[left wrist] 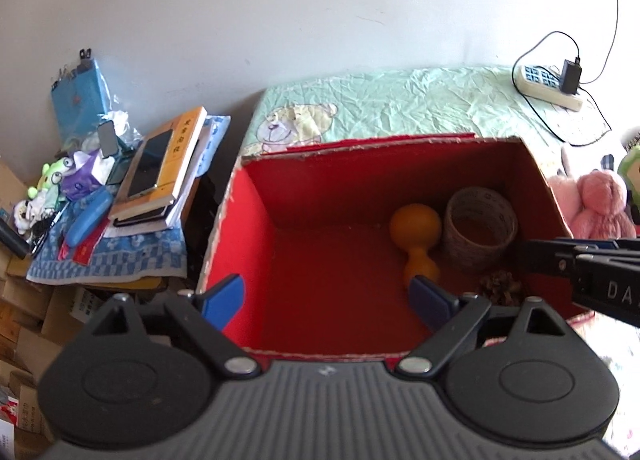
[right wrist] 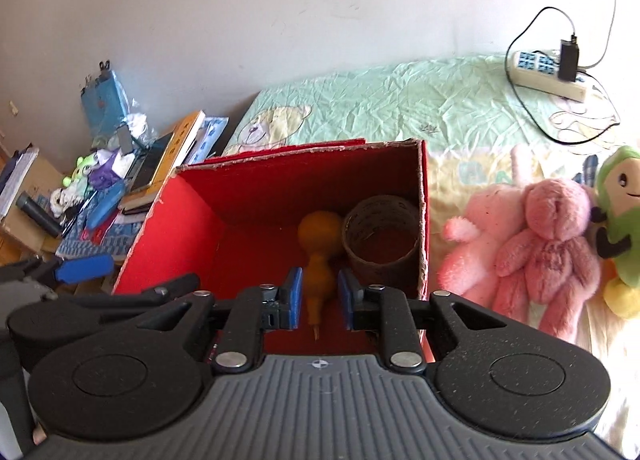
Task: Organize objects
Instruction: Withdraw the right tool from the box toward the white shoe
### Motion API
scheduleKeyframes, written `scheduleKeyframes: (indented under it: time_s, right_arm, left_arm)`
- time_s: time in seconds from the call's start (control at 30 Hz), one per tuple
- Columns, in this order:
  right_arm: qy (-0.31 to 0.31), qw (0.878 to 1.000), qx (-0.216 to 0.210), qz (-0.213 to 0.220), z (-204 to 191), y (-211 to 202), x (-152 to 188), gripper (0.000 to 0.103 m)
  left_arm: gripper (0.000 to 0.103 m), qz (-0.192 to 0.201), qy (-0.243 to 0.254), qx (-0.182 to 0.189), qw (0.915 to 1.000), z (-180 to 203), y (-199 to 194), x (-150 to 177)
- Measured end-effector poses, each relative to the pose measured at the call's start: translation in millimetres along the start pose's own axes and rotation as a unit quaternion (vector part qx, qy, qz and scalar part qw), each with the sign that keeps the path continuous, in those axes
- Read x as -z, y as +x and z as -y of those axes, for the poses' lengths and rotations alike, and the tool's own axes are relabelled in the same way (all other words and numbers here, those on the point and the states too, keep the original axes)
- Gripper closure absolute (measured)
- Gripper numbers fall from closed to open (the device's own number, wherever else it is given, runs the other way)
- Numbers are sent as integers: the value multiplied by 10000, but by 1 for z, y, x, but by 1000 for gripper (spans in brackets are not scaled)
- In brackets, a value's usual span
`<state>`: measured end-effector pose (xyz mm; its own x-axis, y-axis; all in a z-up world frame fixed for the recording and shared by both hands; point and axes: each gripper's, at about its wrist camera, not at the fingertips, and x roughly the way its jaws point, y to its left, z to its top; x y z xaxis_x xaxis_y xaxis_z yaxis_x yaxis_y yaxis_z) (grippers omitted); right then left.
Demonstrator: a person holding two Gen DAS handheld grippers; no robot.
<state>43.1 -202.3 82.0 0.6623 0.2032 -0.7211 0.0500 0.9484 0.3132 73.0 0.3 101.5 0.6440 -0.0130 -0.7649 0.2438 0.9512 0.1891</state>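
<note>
A red cardboard box stands open on the bed. Inside lie an orange gourd, a roll of tape and a small pine cone. My left gripper is open and empty over the box's near left side. My right gripper hangs over the box with its jaws a small gap apart on either side of the gourd's narrow end, not touching it. A pink plush rabbit and a green plush toy lie right of the box.
A cluttered side table left of the bed holds books, a phone, a blue case and small toys. A power strip with a charger and cable lies at the bed's far right. The wall stands behind.
</note>
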Motion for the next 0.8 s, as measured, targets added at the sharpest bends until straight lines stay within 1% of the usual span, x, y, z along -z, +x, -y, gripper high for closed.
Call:
scheduleKeyframes:
  time_s: [0.1,0.17,0.27,0.4,0.5,0.57,0.6,0.67,0.8]
  right_arm:
    - [20,9998,143,117,-3,-5,5,80]
    - [100,9993,282,237,-3,-8,8,79]
    - [99,9993,290,211,-1,-10,11,77]
    - [11,9989,344,315,1,-14,13,76]
    - [-170,9989,284,321,2,-17,16,76]
    - [-215,9990,164,350,5,-22,19,75]
    - [-257,9990,61,368,6,-24,21,75]
    - [-369,9989,18,303,6,-24,28,73]
    - [-242,9996,-101,58,9,-24,42,72]
  left_arm:
    - [12,125,107,67,9998,0,-3,3]
    - [12,51,132,146,9998,1,-1,4]
    - [12,-4,82,297,9995,2,-1,5]
    - [11,56,-59,192,9998,6,-3,6]
    - [10,-65,-234,115,9996,7,-3,8]
    - [9,-9,-233,153,9996,9,-8,12]
    - [9,48,-244,57,9997,11,-11,14]
    - [9,91,-288,-32,9995,14,-16,22]
    - [9,-111,-264,84,9996,16,-20,35]
